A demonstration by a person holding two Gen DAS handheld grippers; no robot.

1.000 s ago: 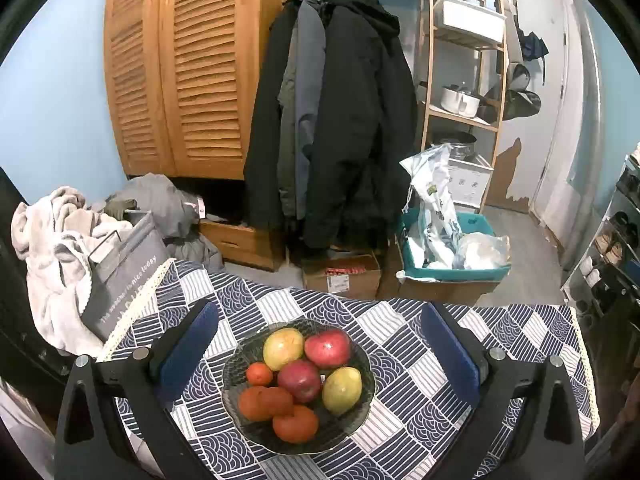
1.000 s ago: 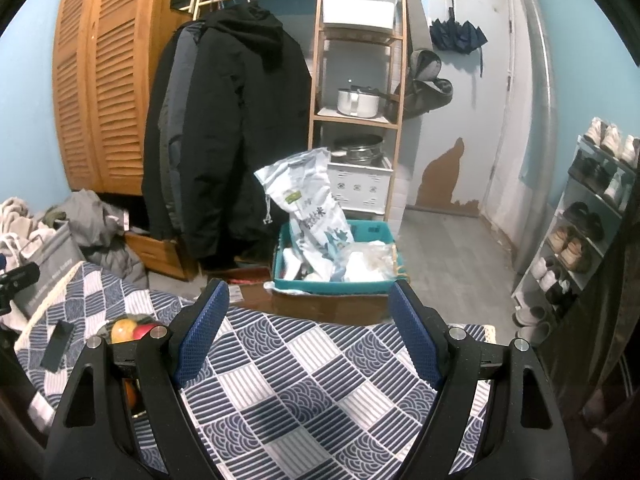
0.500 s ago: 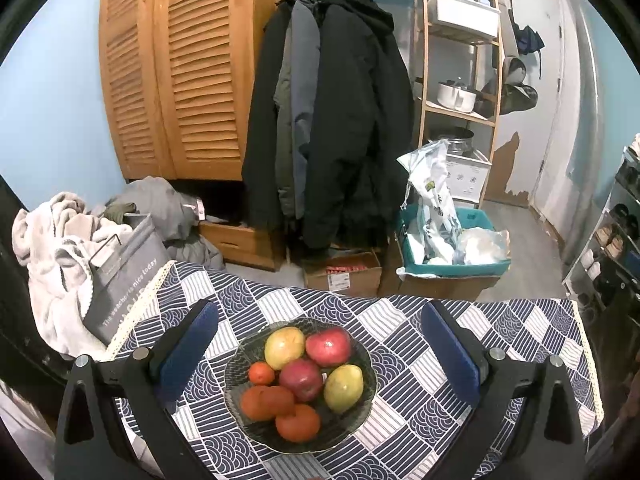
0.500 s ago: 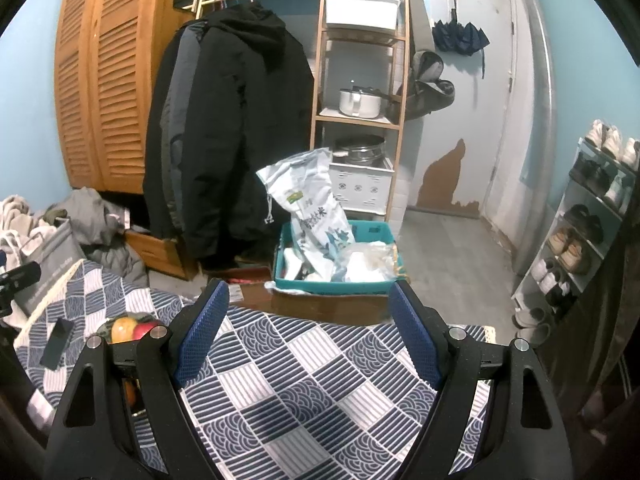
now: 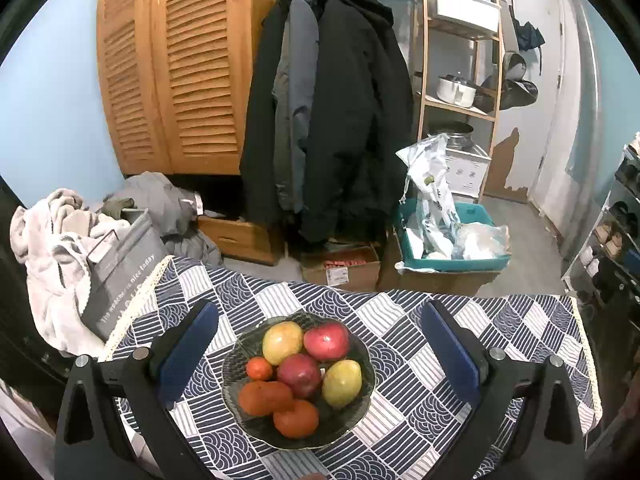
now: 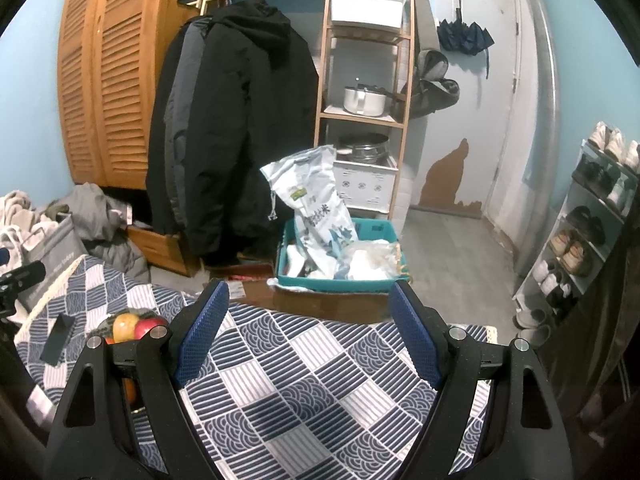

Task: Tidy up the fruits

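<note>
A dark glass bowl [image 5: 362,392] sits on the blue patterned tablecloth [image 5: 404,308]. It holds two red apples [image 5: 326,340], two yellow mangoes [image 5: 282,342] and several orange fruits [image 5: 296,418]. My left gripper [image 5: 320,344] is open and empty, with its blue pads on either side of the bowl, above it. My right gripper [image 6: 308,324] is open and empty over the bare cloth to the right of the bowl [image 6: 132,326], which shows partly behind its left finger.
The table's far edge [image 5: 400,290] faces a floor with a cardboard box [image 5: 344,268] and a teal bin [image 5: 452,252] of bags. A grey bag [image 5: 120,276] with laundry stands at the table's left. Coats [image 5: 328,120] and a shelf [image 5: 460,80] stand behind.
Both views have shifted only slightly; the left view rose a little. Both grippers stay open and the fruits have not moved.
</note>
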